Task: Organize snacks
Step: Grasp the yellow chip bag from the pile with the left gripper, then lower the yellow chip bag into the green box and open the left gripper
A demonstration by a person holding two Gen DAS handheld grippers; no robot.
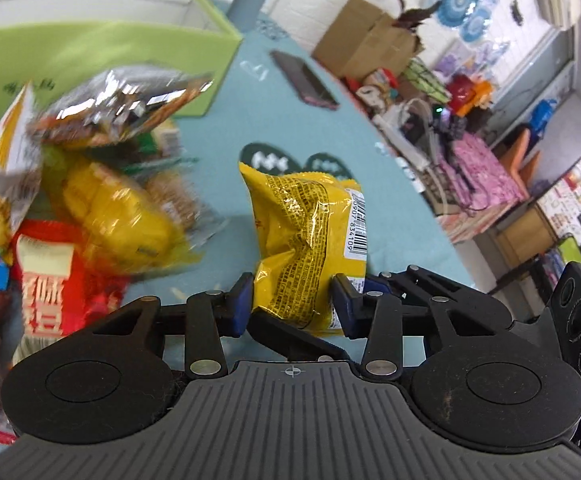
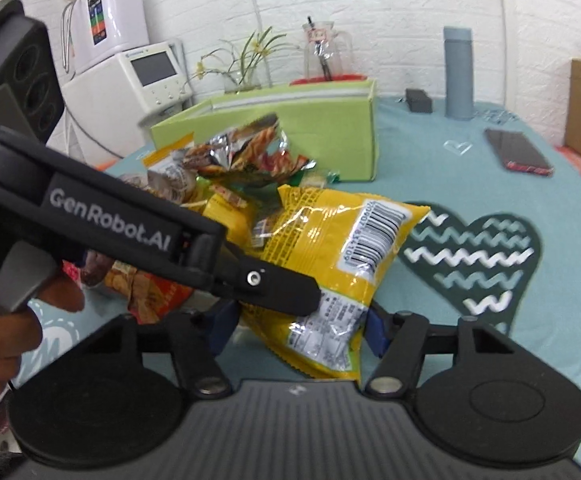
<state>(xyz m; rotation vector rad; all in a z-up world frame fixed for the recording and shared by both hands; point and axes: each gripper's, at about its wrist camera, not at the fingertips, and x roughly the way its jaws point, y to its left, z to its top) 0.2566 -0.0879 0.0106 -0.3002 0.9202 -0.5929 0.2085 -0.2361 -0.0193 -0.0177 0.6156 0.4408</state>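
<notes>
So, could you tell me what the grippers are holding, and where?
Both flank the yellow snack packet's lower end; left gripper pinches it, right gripper's hold is unclear.

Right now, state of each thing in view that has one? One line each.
yellow snack bag: lifted off the table, crumpled, barcode side showing, sealed
left gripper: shut on the yellow snack bag
right gripper: open, jaws either side of the bag's lower end
green box: open top, upright; contents not visible
snack pile: heaped on the tablecloth, outside the box
phone: lying flat, screen dark
</notes>
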